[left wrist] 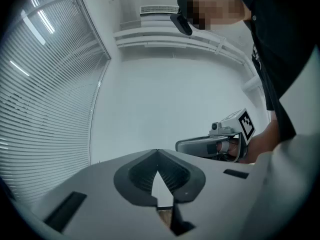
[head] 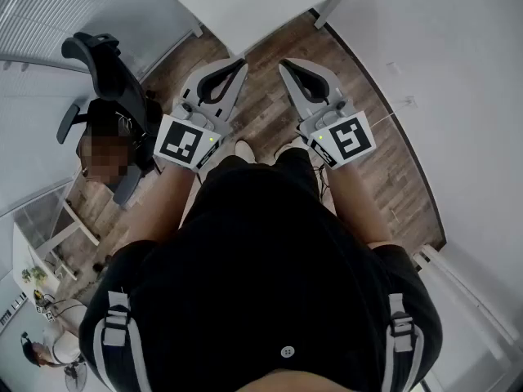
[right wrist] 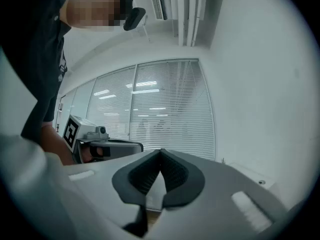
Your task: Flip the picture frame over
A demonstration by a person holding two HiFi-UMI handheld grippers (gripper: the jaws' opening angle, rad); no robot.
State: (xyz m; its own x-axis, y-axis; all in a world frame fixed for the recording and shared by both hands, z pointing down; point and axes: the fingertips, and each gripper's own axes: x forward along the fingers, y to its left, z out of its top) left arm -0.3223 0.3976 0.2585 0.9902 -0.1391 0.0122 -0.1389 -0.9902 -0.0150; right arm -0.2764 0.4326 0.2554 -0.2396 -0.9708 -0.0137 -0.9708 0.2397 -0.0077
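Now, left gripper (head: 234,64) closed, right gripper (head: 288,66) closed

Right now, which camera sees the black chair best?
The head view. There the chair stands on the wood floor at upper left, with its headrest and one armrest plain to see. Neither gripper view shows it: the left gripper view faces a white wall and blinds, and the right gripper view faces more blinds.
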